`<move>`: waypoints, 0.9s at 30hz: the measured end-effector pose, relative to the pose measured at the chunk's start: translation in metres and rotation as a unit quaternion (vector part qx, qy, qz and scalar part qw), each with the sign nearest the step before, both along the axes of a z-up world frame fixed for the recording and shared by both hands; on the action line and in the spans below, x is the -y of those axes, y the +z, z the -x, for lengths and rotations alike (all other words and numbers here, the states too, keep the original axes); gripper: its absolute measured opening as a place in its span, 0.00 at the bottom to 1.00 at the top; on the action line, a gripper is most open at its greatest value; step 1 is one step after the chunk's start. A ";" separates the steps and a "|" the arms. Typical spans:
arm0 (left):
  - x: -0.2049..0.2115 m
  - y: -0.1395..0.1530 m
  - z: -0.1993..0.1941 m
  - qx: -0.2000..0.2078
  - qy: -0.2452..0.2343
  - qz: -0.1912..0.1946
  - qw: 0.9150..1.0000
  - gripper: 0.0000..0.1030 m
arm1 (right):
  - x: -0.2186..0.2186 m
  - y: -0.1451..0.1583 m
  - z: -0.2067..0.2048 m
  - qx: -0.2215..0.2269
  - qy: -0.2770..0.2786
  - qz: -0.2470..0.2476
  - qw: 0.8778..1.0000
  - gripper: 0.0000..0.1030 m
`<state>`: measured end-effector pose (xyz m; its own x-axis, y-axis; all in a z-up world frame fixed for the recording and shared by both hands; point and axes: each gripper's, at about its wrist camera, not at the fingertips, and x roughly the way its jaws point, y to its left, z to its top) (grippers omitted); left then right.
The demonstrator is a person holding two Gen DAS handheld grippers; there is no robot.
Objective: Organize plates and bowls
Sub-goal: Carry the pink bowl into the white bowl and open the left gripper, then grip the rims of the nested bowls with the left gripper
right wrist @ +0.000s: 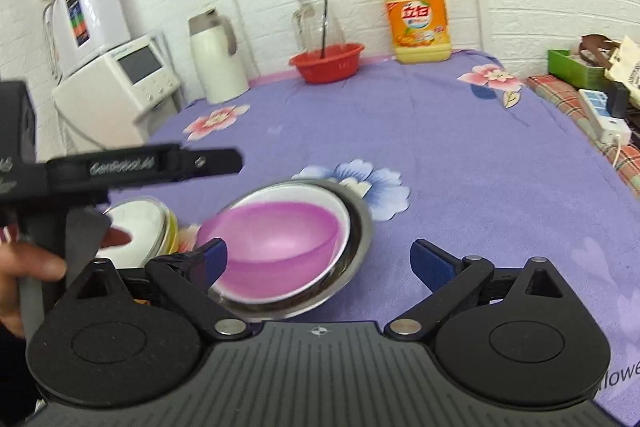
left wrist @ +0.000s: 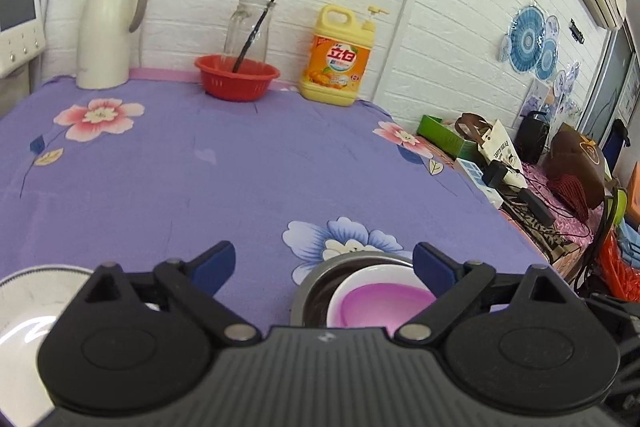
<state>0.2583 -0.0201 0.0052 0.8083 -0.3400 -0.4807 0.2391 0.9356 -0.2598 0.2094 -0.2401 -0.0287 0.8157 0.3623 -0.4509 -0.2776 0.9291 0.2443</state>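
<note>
A pink bowl (right wrist: 276, 239) sits inside a white bowl (right wrist: 320, 199), which sits inside a steel bowl (right wrist: 360, 223) on the purple flowered cloth. The same nested stack shows in the left wrist view: pink bowl (left wrist: 380, 307), steel bowl (left wrist: 316, 287). A stack of plates (right wrist: 140, 227), white on top with a yellow one under it, lies left of the bowls; the white plate (left wrist: 28, 307) shows at lower left. My left gripper (left wrist: 324, 263) is open and empty, above the bowls. My right gripper (right wrist: 320, 255) is open and empty, just over the bowl stack. The left gripper's body (right wrist: 140, 167) shows held by a hand.
At the back stand a white thermos jug (left wrist: 108, 31), a red basket (left wrist: 236, 77) with a glass jar, and a yellow detergent bottle (left wrist: 340, 59). A white appliance (right wrist: 124, 87) stands left of the table. Clutter with a green box (left wrist: 440, 139) lies past the right edge.
</note>
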 end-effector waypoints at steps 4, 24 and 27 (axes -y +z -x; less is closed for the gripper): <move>0.000 -0.009 -0.004 -0.030 -0.003 -0.002 1.000 0.91 | -0.003 -0.007 -0.020 -0.010 -0.014 0.006 1.000 1.00; 0.017 -0.024 -0.038 -0.088 -0.041 -0.062 0.993 0.94 | -0.010 -0.029 -0.052 -0.065 -0.001 0.051 0.997 1.00; 0.019 -0.029 -0.045 -0.099 -0.043 -0.069 0.992 0.95 | -0.013 -0.035 -0.056 -0.075 0.000 0.055 0.996 1.00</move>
